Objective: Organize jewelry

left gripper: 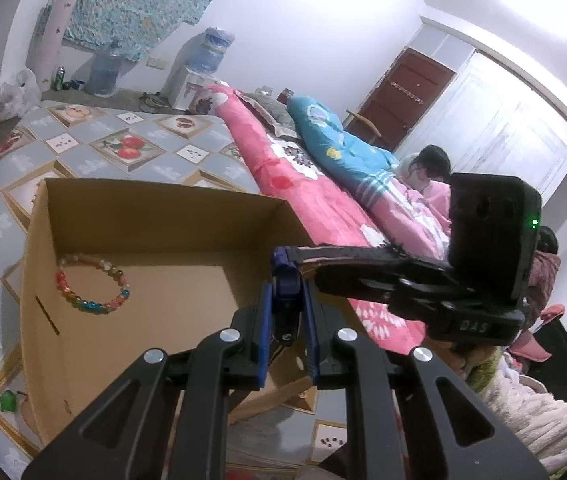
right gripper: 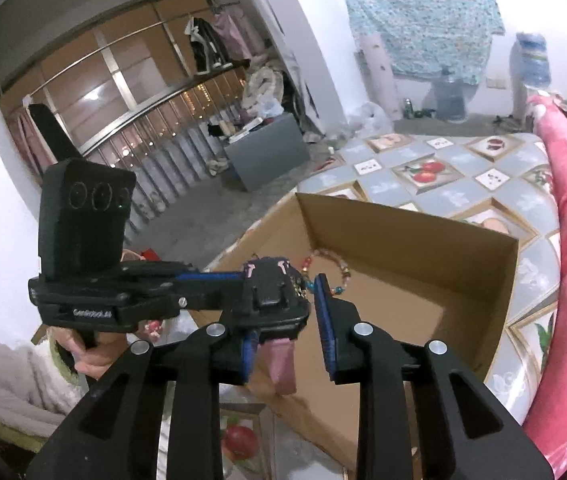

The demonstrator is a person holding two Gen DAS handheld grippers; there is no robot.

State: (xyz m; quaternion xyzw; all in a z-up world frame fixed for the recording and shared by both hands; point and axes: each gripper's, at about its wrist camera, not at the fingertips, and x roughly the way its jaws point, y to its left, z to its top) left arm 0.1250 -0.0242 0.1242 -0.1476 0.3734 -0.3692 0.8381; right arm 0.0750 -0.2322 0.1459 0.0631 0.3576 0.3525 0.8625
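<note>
An open cardboard box (left gripper: 155, 216) lies on the bed; it also shows in the right wrist view (right gripper: 403, 232). A multicoloured bead bracelet (left gripper: 91, 284) lies in its far left corner; part of it shows in the right wrist view (right gripper: 339, 276). My left gripper (left gripper: 287, 320) hangs over the box's near right side. Its jaws stand close around the tip of the right gripper (left gripper: 285, 276), which crosses in from the right. In the right wrist view my right gripper (right gripper: 287, 328) is open, and the left gripper (right gripper: 271, 284) reaches between its fingers. A pink strap (right gripper: 283, 364) hangs below them.
The box rests on a grey fruit-print bedspread (left gripper: 123, 140). A pink quilt (left gripper: 303, 200) and a blue quilt (left gripper: 335, 144) lie to the right. A person (left gripper: 427, 168) lies in the bedding. Water bottles (left gripper: 103, 72) stand by the far wall. A grey cabinet (right gripper: 267, 148) stands on the floor.
</note>
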